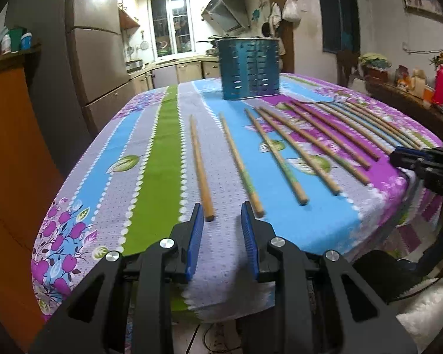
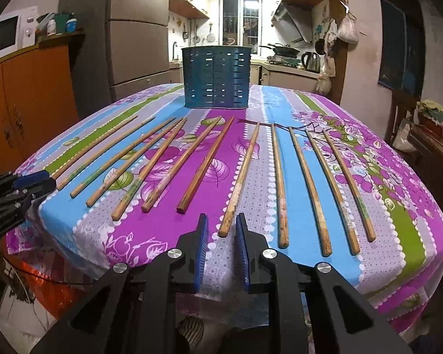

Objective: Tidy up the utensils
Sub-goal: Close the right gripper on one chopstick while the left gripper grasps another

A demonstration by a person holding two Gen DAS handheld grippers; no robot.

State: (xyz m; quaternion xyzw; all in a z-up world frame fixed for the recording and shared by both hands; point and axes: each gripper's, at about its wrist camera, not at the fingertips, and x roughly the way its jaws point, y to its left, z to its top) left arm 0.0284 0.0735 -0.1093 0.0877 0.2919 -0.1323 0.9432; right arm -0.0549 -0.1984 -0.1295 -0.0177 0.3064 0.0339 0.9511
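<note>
Looking at a table [image 2: 384, 265] wearing a bright cloth with purple, blue, green and grey stripes, flowers and leaves. Sitting in a small kitchen, with a window [image 2: 241, 19] at the far end, a tall fridge [image 1: 100, 53] on the left, an orange cupboard [image 2: 29, 103] closer by, and a kettle [image 2: 311, 61] on the counter.

Standing upright near the far edge of the table, a blue holder with slots [image 2: 216, 77], open at the top. Lying flat in a row in front of it, many wooden chopsticks [image 2: 202, 165], side by side, none in the holder, spreading out like a fan, thick ends pointing at the near edge.

Hovering low at the near edge, left gripper [image 1: 222, 214], blue pads a little way apart, holding nothing, with a chopstick end just beside each tip. Hovering further along the same edge, right gripper [image 2: 221, 224], pads also a little apart, holding nothing, with one chopstick end lying between the tips.
</note>
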